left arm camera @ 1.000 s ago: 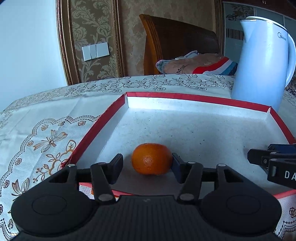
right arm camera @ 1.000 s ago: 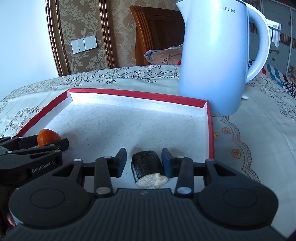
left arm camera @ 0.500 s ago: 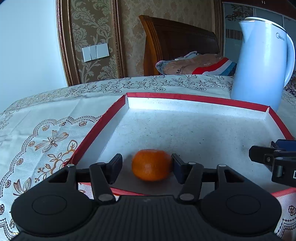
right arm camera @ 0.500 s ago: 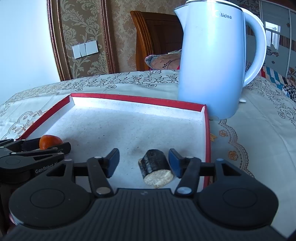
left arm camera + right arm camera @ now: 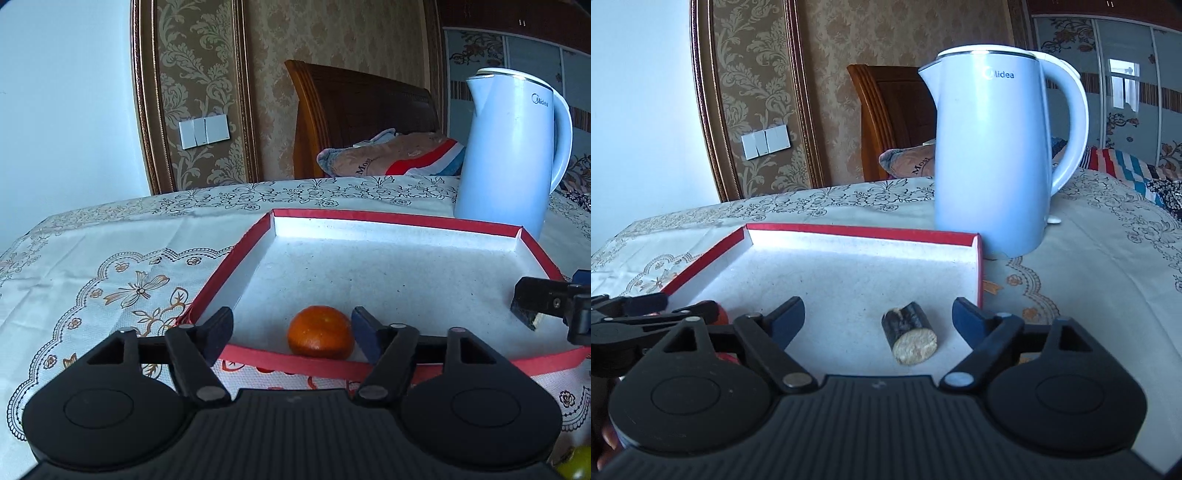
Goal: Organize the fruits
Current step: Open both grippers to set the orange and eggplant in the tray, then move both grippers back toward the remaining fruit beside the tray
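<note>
An orange tangerine (image 5: 319,332) lies in the red-rimmed white tray (image 5: 369,266) near its front edge. My left gripper (image 5: 291,334) is open around it, the right finger close beside it, the left finger well apart. A short dark sugarcane piece (image 5: 909,332) with a pale cut end lies in the same tray (image 5: 849,266) near its right wall. My right gripper (image 5: 877,319) is open wide, both fingers apart from the piece. The right gripper also shows at the right edge of the left wrist view (image 5: 554,306).
A pale blue electric kettle (image 5: 993,155) stands on the patterned tablecloth (image 5: 92,266) just behind the tray's far right corner. A wooden chair with a cushion (image 5: 388,158) is behind the table. A green fruit (image 5: 576,467) peeks in at the bottom right.
Both grippers have opened and pulled back toward me. The tangerine and the sugarcane piece, held a second ago, now lie free in the tray.
</note>
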